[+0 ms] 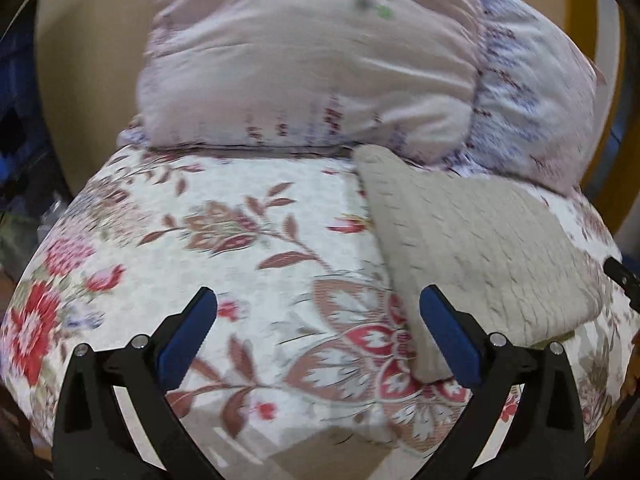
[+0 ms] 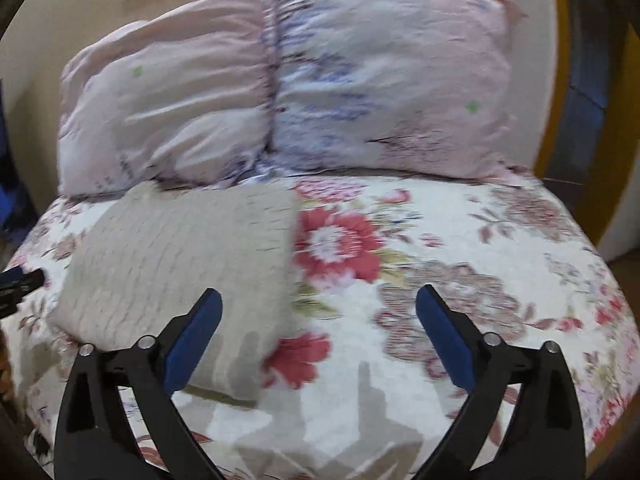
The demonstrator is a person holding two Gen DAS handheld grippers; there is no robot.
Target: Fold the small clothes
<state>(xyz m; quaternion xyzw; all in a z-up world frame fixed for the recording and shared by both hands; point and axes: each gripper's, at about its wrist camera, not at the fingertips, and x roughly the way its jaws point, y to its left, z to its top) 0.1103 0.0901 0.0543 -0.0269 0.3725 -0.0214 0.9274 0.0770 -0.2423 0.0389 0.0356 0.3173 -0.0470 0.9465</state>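
1. A folded grey knitted garment [image 1: 480,248] lies flat on a white quilted bedspread with red and brown flowers [image 1: 240,240]. It is a neat rectangle with a fish-scale knit pattern.
2. The far edge of the garment is close to the head edge of the bedspread, just in front of the pillows. In the left wrist view it lies to the right side; in the right wrist view it lies to the left side [image 2: 180,248].
3. Two pale pink pillows with blue and purple flower print [image 2: 280,88] lean side by side at the head edge of the bedspread, against a beige wall [image 1: 88,80].
4. The left gripper [image 1: 318,334], black with blue pads, is spread wide. Nothing is between its fingers; its right finger is seen in front of the near left corner of the garment.
5. The right gripper [image 2: 318,334] is also spread wide and holds nothing. Its left finger is seen in front of the near edge of the garment.
6. Both pictures are a little blurred.
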